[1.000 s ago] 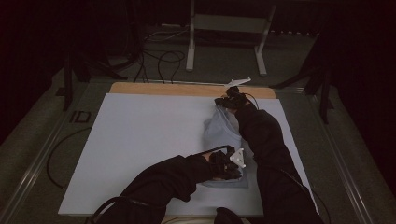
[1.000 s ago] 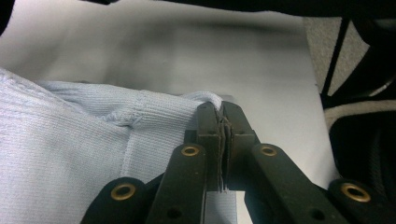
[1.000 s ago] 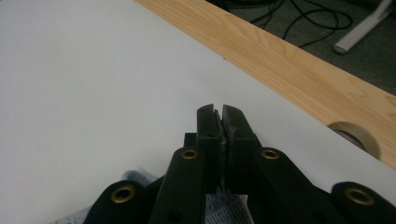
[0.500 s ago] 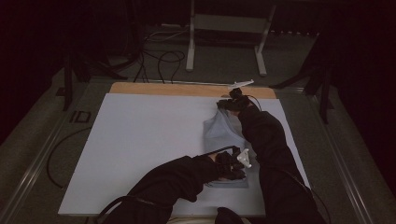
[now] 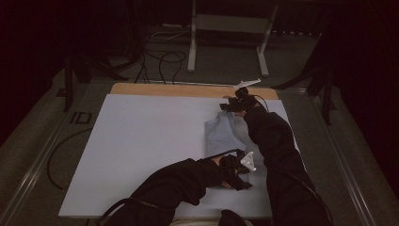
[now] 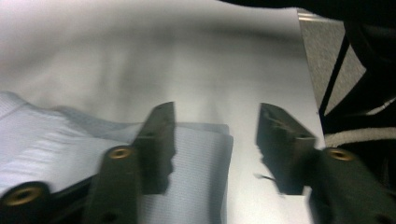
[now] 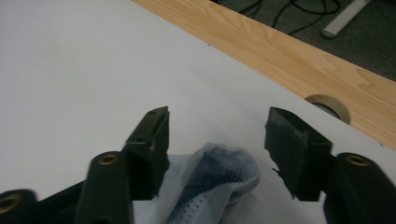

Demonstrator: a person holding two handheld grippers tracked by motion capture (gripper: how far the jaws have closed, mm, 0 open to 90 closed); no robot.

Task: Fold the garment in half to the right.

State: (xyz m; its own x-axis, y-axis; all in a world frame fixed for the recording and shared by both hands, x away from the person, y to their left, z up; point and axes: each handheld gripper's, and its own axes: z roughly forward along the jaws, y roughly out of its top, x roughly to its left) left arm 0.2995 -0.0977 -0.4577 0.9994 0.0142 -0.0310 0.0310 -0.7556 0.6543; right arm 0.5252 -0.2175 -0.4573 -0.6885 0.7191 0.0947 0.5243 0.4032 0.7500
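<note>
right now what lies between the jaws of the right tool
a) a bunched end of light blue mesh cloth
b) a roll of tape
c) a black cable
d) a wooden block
a: in the right gripper view the right tool stands open, its jaws having just been opening, with a bunched end of the light blue mesh cloth lying between them on the white table.

A dim lab or recording room: a white surface (image 5: 141,141) on a wooden top, loose cables (image 5: 160,59) on grey carpet, a bare metal stand (image 5: 230,28) behind.
</note>
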